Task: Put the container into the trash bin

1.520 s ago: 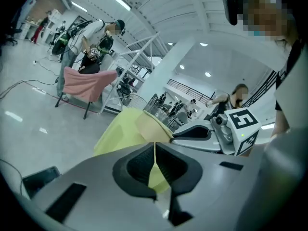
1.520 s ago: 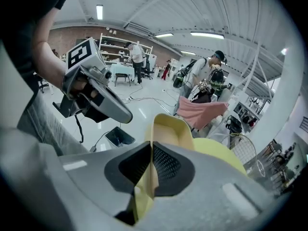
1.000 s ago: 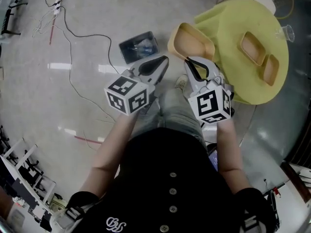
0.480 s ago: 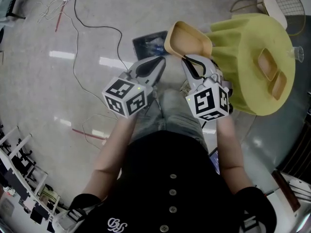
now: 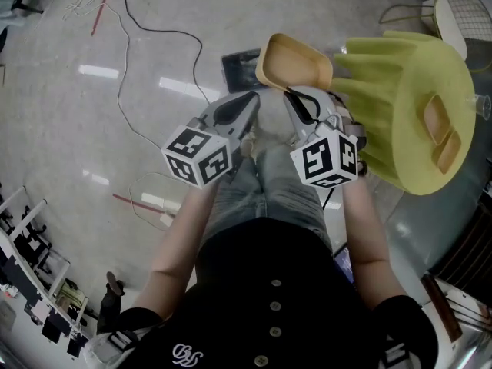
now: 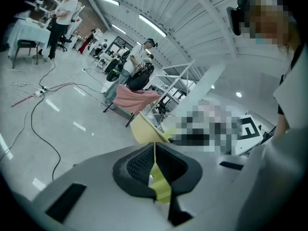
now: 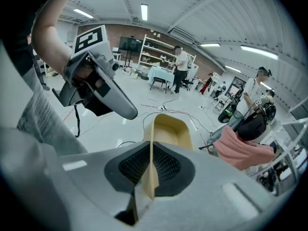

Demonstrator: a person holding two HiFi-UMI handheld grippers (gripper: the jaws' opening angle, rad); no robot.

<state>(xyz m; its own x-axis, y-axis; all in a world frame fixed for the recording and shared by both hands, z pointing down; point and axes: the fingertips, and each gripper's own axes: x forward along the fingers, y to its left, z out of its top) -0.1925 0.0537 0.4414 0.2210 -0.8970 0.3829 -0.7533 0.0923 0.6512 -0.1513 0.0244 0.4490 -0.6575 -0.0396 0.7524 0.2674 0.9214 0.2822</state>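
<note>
Over floor | left gripper, right gripper: fingers clamped on container rim

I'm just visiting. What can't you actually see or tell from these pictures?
- Dark bin, head view: mostly covered by the container; contents hidden.
- Yellow strip pinched in the left gripper, left gripper view: seen edge-on; unclear whether it is the container's rim.
- Distant people, both gripper views: too small for detail.
</note>
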